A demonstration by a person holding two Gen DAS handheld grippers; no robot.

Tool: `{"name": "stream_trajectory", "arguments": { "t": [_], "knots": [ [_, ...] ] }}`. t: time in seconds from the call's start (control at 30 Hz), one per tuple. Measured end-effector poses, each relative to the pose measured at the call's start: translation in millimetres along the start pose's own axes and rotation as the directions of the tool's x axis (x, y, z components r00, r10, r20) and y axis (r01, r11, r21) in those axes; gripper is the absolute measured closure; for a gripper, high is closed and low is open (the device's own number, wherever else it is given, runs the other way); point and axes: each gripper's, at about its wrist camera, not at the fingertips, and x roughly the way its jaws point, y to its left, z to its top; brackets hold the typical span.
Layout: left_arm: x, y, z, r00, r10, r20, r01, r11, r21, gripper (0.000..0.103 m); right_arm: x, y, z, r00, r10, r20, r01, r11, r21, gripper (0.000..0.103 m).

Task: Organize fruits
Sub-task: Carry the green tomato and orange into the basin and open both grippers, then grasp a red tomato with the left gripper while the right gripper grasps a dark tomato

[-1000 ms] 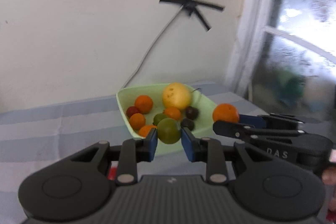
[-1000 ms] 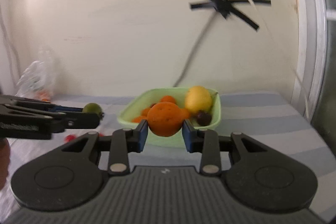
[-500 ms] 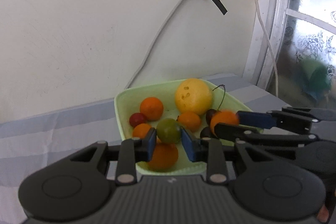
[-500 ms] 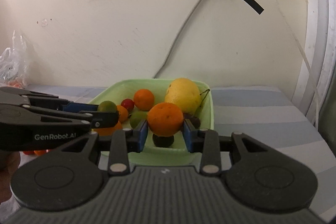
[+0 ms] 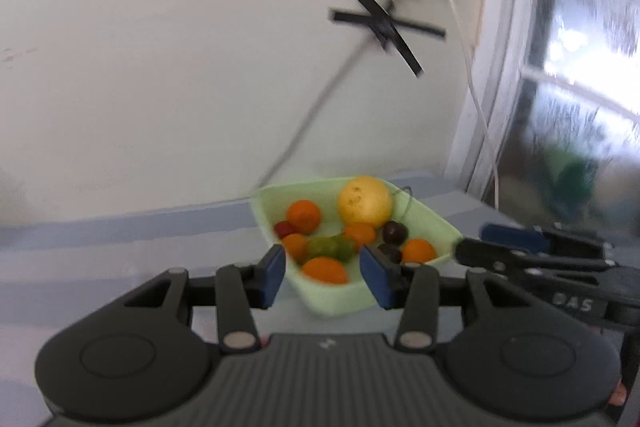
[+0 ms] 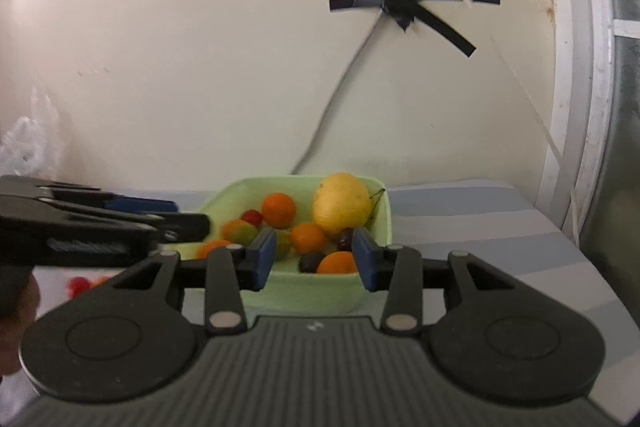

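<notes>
Oranges [image 5: 303, 215], a yellow fruit [image 5: 364, 200] and green fruits [image 5: 330, 247] fill the green bowl [image 5: 430, 219].

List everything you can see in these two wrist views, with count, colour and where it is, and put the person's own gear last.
bowl: one, pale green, on the striped cloth near the wall
large yellow fruit: one, yellow, at the back of the bowl
oranges: about six, orange, spread through the bowl
green fruits: two, green, mid bowl
dark fruits: two, dark purple, right side of the bowl
small red fruit: one, red, left side of the bowl
loose fruits: a few, red and orange, blurred, on the cloth at left
plastic bag: one, clear, far left by the wall
tape cross: one, black, on the wall over a cable
left tool: one, black with blue pads, open and empty, its jaws having just been opening
right tool: one, the same, open and empty, likewise just opening
</notes>
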Motion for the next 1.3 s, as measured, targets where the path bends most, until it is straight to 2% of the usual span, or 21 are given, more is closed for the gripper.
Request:
{"name": "stream_trajectory", "arguments": {
  "t": [0.1, 0.23, 0.33, 0.53, 0.67, 0.83, 0.9, 0.93, 1.0, 1.1, 1.23, 1.3],
  "knots": [
    [-39.0, 33.0, -14.3, 0.999, 0.047, 0.011, -0.047, 0.997, -0.063, 0.061, -21.6, 7.2, -8.1, 0.999, 0.049, 0.004, -0.049, 0.998, 0.029, 0.058],
    [-73.0, 70.1, -38.0, 0.991, 0.135, -0.024, -0.137, 0.985, -0.106, 0.061, -42.8, 24.2, -30.6, 0.992, 0.119, -0.032, -0.117, 0.991, 0.066, 0.058],
    [-83.7, 82.3, -52.1, 0.99, 0.138, -0.038, -0.142, 0.982, -0.121, 0.061, -47.8, 39.5, -46.2, 0.986, 0.152, -0.074, -0.148, 0.987, 0.063, 0.058],
    [-54.8, 63.0, -60.9, 0.992, 0.102, -0.075, -0.104, 0.994, -0.026, 0.061, -39.5, 64.7, -61.9, 0.969, 0.185, -0.162, -0.181, 0.983, 0.038, 0.058],
    [-28.8, 59.1, -67.1, 0.989, 0.095, -0.111, -0.095, 0.995, 0.009, 0.061, -32.6, 78.2, -63.2, 0.971, 0.154, -0.183, -0.161, 0.987, -0.024, 0.058],
    [-11.3, 61.7, -67.8, 0.986, 0.09, -0.143, -0.09, 0.996, 0.011, 0.062, -26.0, 85.3, -69.0, 0.968, 0.14, -0.208, -0.157, 0.985, -0.067, 0.059],
    [-8.0, 62.6, -67.8, 0.985, 0.084, -0.148, -0.084, 0.996, 0.007, 0.066, -26.0, 89.0, -71.8, 0.971, 0.127, -0.202, -0.148, 0.985, -0.091, 0.059],
    [-7.5, 62.7, -68.1, 0.985, 0.089, -0.147, -0.089, 0.996, 0.009, 0.072, -26.8, 90.2, -72.2, 0.972, 0.124, -0.199, -0.147, 0.984, -0.104, 0.059],
    [-7.2, 61.9, -68.1, 0.986, 0.089, -0.144, -0.089, 0.996, 0.003, 0.073, -28.4, 89.8, -74.1, 0.973, 0.117, -0.201, -0.141, 0.984, -0.113, 0.062],
    [-16.4, 56.6, -73.3, 0.985, 0.096, -0.146, -0.097, 0.995, -0.005, 0.073, -28.9, 86.6, -73.7, 0.976, 0.099, -0.194, -0.12, 0.988, -0.098, 0.075],
    [-44.7, 37.5, -89.5, 0.987, 0.067, -0.149, -0.068, 0.998, 0.0, 0.073, -39.3, 90.0, -77.9, 0.977, 0.095, -0.191, -0.114, 0.99, -0.089, 0.075],
    [-59.2, 21.0, -100.4, 0.984, 0.091, -0.151, -0.087, 0.996, 0.029, 0.073, -49.0, 93.5, -81.9, 0.976, 0.106, -0.19, -0.124, 0.988, -0.086, 0.075]
  ]
}}
